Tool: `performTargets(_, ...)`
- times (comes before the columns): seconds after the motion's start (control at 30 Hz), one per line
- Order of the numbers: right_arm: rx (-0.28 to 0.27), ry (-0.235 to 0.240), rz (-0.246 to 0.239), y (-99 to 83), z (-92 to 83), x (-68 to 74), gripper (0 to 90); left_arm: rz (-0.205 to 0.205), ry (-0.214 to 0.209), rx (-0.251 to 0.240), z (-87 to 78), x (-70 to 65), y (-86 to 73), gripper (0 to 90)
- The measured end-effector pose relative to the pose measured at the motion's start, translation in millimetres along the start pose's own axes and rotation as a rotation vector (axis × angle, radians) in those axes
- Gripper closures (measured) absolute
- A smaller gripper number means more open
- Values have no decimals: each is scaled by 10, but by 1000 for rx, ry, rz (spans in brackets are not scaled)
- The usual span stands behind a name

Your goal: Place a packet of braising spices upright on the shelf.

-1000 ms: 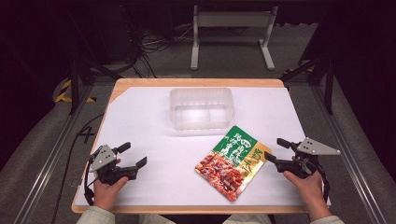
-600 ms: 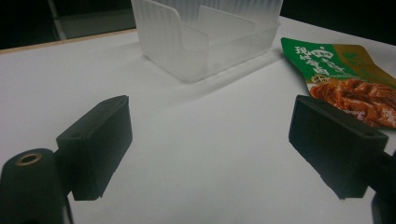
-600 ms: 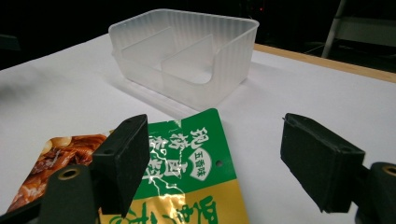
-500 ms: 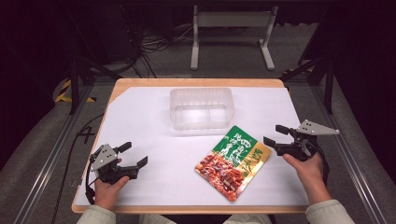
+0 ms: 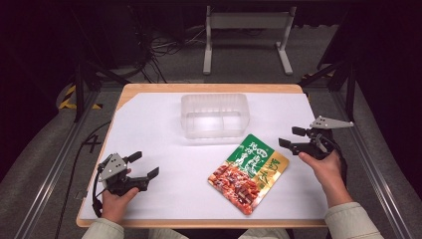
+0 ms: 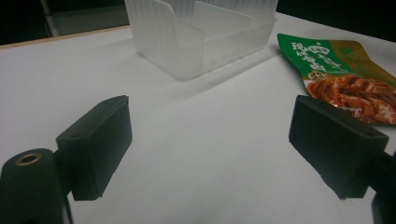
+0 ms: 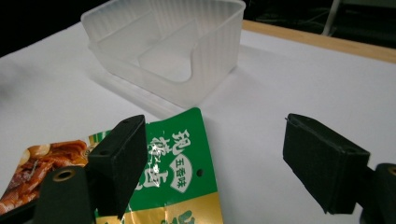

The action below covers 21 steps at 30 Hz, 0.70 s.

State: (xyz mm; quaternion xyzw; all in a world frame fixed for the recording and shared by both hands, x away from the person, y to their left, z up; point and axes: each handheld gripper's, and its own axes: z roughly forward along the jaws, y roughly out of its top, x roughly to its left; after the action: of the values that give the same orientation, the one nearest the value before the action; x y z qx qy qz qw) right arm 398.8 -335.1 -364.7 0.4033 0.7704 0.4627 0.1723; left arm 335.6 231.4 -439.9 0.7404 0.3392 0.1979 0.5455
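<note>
Nearest the person, the left tongs [image 5: 139,167] rest low over the white-covered bench [image 5: 159,129] at its front left corner, jaws standing well apart with nothing between them. Across the bench, the right tongs [image 5: 293,138] hover just beside the flat foil food pouch with a green top and a red picture of braised meat [image 5: 249,172], jaws likewise wide apart and empty; in the right gripper view the pouch's green upper corner [image 7: 180,163] lies under and between the jaws, not yet pinched.

That pouch lies flat near the middle right of the bench, turned on a slant, its green end pointing toward the clear ribbed plastic container with inner dividers [image 5: 215,114] beyond it. It looks light, thin and floppy, with a glossy skin that would likely slip under a loose pinch and sag if lifted from one end. The sealed green edge, stiffer and free of contents, seems the best hold; the lower jaw would have to slide under it. Farther back, the container stands open-topped and empty, near the pouch yet apart from it.
</note>
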Motion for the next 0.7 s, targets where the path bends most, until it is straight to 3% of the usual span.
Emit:
performTargets(0.07,19,3,3,3,18,-5,225,0,-1,-1,2,1,0,140)
performTargets(0.1,68,4,11,2,60,-17,240,-1,-3,2,3,2,1,140)
performTargets(0.2,117,9,16,-8,99,-24,249,-1,-1,1,6,1,-1,140)
performTargets(0.7,199,37,43,-199,266,-60,263,2,-5,10,18,-2,-4,141)
